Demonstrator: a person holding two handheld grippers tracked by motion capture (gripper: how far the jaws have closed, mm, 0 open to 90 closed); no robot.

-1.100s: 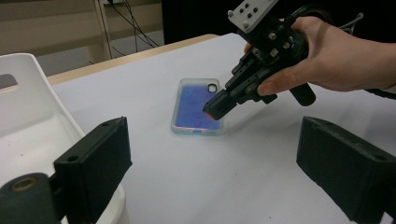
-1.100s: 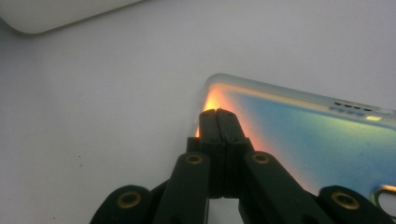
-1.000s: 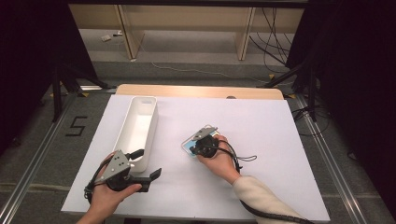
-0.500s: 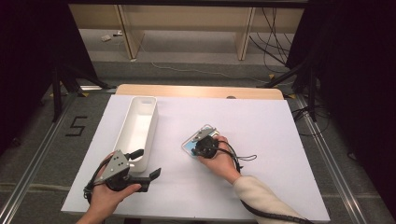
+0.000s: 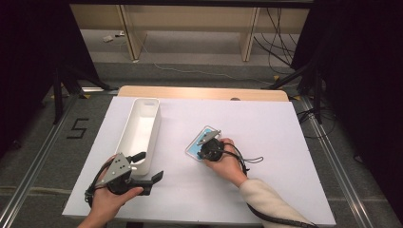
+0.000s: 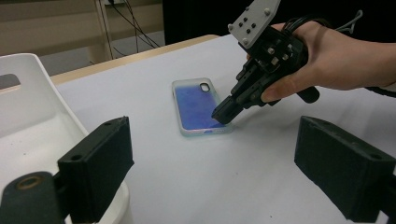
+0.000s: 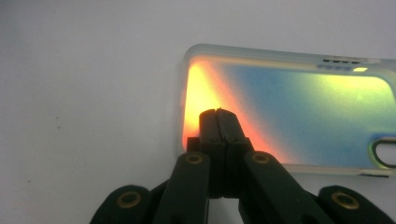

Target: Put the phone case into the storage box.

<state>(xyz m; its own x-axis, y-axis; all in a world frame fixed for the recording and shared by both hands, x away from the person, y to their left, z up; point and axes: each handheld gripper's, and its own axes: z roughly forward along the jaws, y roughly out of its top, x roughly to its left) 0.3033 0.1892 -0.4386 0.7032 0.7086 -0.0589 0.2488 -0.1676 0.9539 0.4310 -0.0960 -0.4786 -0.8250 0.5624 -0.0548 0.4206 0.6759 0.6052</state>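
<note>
1. The iridescent blue phone case with clear rim (image 5: 203, 142) lies flat mid-table on the white sheet (image 5: 266, 142), its long axis angled away from the person.
2. The right gripper (image 7: 218, 112), jaws clenched and empty, presses its tip on the case's near end.
3. The left gripper (image 6: 210, 158), jaws released, waits by the long white plastic tray (image 5: 140, 130), well apart.

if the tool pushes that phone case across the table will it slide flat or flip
The phone case lies flat and thin on the white table, so it probably slides, not tips. Its glossy surface looks slippery under the shut right tool. It seems light and somewhat flexible.
</note>
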